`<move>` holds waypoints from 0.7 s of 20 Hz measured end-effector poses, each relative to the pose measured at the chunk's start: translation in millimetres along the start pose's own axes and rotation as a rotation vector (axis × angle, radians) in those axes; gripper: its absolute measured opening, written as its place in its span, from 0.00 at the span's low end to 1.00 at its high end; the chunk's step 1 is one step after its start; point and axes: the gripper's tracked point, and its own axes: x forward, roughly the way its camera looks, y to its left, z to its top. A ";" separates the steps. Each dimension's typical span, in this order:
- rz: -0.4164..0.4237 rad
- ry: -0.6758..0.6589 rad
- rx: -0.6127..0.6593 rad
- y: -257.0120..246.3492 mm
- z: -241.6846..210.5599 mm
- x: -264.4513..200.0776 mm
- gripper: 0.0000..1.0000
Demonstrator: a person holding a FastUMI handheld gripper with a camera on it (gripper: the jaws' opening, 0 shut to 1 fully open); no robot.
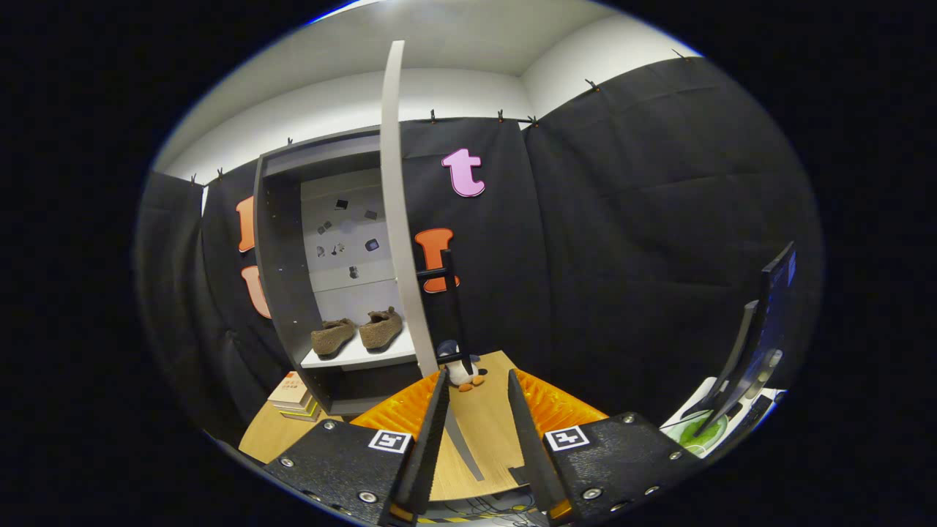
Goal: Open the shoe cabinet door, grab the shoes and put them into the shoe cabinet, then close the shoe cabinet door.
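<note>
The shoe cabinet (282,293) stands on the wooden table, beyond my fingers and to their left. Its door (399,219) is swung open and I see it edge-on, with a dark handle (439,272) sticking out to the right. Two brown fuzzy shoes (357,331) sit side by side on the white shelf (359,356) inside the cabinet. My gripper (477,380) is open, with nothing between its fingers. Its fingertips point at the foot of the open door, apart from it.
A small penguin toy (460,366) stands on the wooden table (476,432) just ahead of my fingertips, by the door's lower edge. A stack of books (294,395) lies left of the cabinet's base. A monitor (765,329) and a green object (699,432) are at the far right.
</note>
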 end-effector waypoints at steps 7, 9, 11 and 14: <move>0.145 -0.039 -0.105 13.6 24.7 50.9 0.60; 0.187 -0.048 -0.134 17.0 32.5 53.9 0.60; 0.234 -0.042 -0.125 22.4 32.3 53.8 0.60; 0.319 -0.049 -0.123 39.7 29.7 51.0 0.58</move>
